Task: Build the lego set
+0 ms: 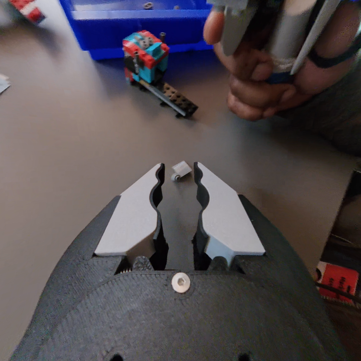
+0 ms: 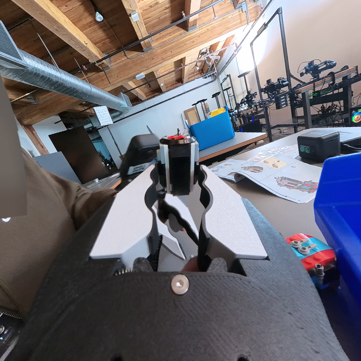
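The left gripper point(image 1: 178, 166) stands open just above the table point(image 1: 78, 136); a small grey brick piece point(image 1: 181, 170) lies on the table between its fingertips, with a gap on both sides. Farther on stands a red and teal brick model point(image 1: 145, 56), just before a blue bin point(image 1: 140, 29). The right gripper point(image 2: 176, 172) is raised and clamps a black and grey brick assembly point(image 2: 178, 166) between its pads. To its right an open instruction booklet point(image 2: 273, 175) lies on the table.

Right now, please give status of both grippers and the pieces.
Left gripper open, small grey piece loose on table between tips. Right gripper shut on black-and-grey brick block, raised.
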Demonstrator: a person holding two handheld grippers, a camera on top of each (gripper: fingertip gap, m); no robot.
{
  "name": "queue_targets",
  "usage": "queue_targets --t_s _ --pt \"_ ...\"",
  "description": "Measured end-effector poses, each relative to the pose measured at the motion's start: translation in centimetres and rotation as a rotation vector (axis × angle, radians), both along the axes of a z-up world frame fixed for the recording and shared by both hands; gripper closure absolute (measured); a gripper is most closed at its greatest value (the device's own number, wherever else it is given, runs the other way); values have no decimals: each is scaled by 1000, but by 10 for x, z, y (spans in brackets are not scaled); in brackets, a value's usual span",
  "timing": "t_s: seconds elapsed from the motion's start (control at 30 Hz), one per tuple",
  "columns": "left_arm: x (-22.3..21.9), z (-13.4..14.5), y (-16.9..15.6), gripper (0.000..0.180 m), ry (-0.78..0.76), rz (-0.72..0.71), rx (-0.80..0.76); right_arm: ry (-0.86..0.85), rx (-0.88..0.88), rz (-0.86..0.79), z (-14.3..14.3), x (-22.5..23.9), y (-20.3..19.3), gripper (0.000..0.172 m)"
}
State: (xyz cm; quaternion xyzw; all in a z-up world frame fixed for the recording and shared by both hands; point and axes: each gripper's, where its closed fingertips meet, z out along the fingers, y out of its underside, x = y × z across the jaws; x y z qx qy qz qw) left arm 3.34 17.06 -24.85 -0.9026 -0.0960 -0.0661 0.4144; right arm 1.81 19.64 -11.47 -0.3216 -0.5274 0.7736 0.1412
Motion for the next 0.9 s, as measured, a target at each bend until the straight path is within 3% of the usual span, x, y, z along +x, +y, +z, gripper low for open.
queue_targets --t_s 0.27,0.47,0.6,0.9 --pt "3 -15 -9 144 92 173 -47 -5 1 -23 0 -1 3 130" --pt "3 -19 -1 144 155 174 -76 3 2 -29 3 1 3 130" --pt "3 -19 3 157 180 125 -79 5 -1 -31 5 1 3 130" --pt "0 -7 -7 144 148 196 -61 8 -6 -35 7 1 4 130"
